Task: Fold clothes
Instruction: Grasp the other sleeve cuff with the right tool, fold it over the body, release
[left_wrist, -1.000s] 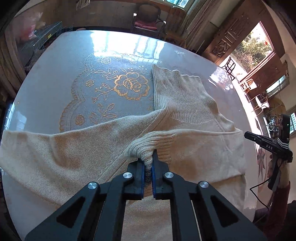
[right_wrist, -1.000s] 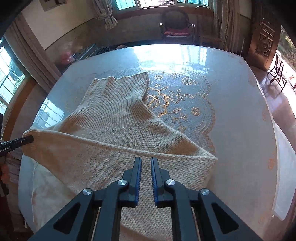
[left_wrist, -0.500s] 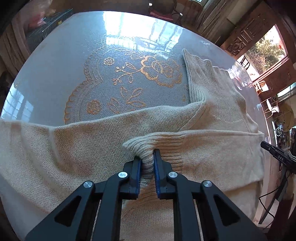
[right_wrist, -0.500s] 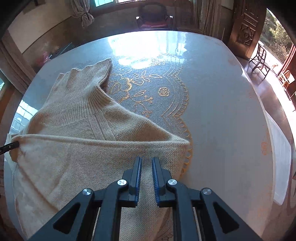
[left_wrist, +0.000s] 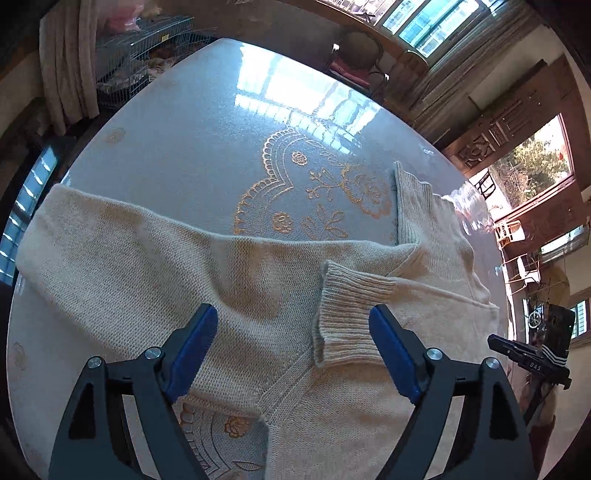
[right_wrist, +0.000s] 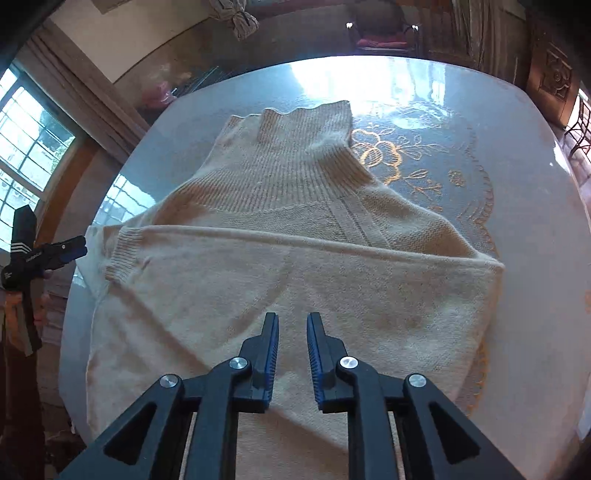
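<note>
A beige knitted sweater (left_wrist: 155, 273) lies on the round table, its ribbed collar (right_wrist: 303, 147) at the far side. One sleeve is folded across the body, and its ribbed cuff (left_wrist: 347, 314) rests flat on the sweater. My left gripper (left_wrist: 293, 325) is wide open just above the sweater, with the cuff lying loose near its right finger. My right gripper (right_wrist: 292, 332) hovers over the sweater body (right_wrist: 332, 295), empty, with its jaws a narrow gap apart. The cuff also shows in the right wrist view (right_wrist: 122, 254), with the left gripper beside it at the far left.
The table (left_wrist: 177, 140) has a grey cover with a gold flower pattern (right_wrist: 402, 151). A chair (left_wrist: 354, 62) stands beyond the far edge. A wire cage (left_wrist: 140, 55) stands at the back left. Windows and a wooden door ring the room.
My left gripper has opened and let go of the sleeve cuff, which now lies flat on the sweater. Both grippers have pulled back and the right one's jaws have parted slightly.
</note>
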